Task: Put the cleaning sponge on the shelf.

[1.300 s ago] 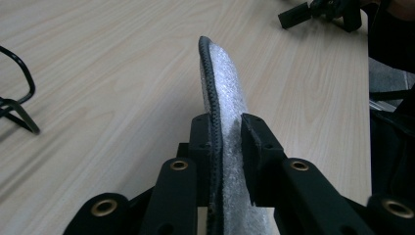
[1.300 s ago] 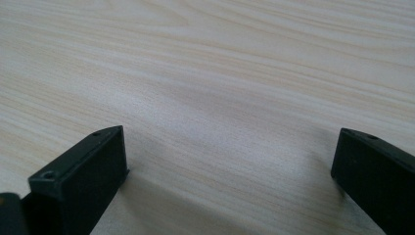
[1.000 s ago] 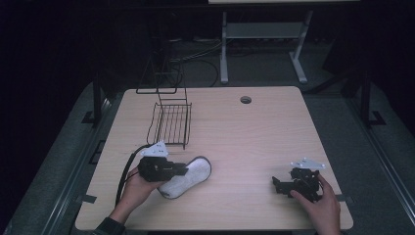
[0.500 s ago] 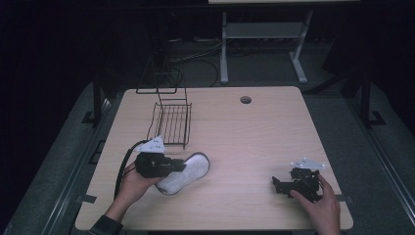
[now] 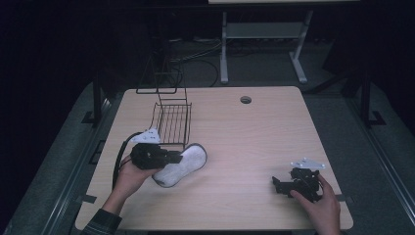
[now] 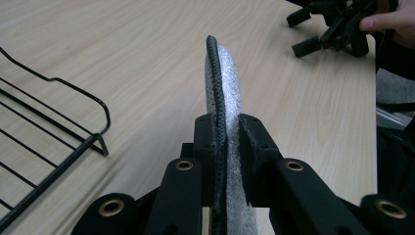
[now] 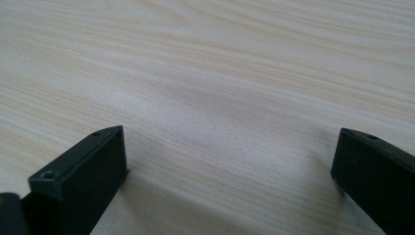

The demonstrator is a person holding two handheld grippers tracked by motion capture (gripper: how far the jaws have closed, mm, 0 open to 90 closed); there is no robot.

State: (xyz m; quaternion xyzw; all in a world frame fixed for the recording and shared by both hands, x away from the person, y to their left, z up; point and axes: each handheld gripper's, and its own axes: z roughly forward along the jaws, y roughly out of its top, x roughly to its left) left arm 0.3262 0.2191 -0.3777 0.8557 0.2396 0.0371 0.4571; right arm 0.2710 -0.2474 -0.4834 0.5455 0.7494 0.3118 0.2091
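Note:
A white fleecy insole (image 5: pixel 183 165) with a dark backing hangs just above the wooden table (image 5: pixel 254 137) at the front left. My left gripper (image 5: pixel 174 157) is shut on its heel end. In the left gripper view the insole (image 6: pixel 225 73) stands on edge, pinched between both pads, with its toe pointing away from me. My right gripper (image 5: pixel 280 185) rests low on the table at the front right, held by a hand. Its jaws stand wide open over bare wood (image 7: pixel 230 122) with nothing between them.
A black wire rack (image 5: pixel 172 122) sits just behind the left gripper, and its rim shows as the wire rack (image 6: pixel 54 122) beside the insole. A round cable hole (image 5: pixel 245 100) lies at the table's far edge. A metal stand (image 5: pixel 259 44) rises beyond the table.
My left gripper has lifted a little and drifted toward the wire rack, carrying the insole with it. The right gripper has stayed where it was.

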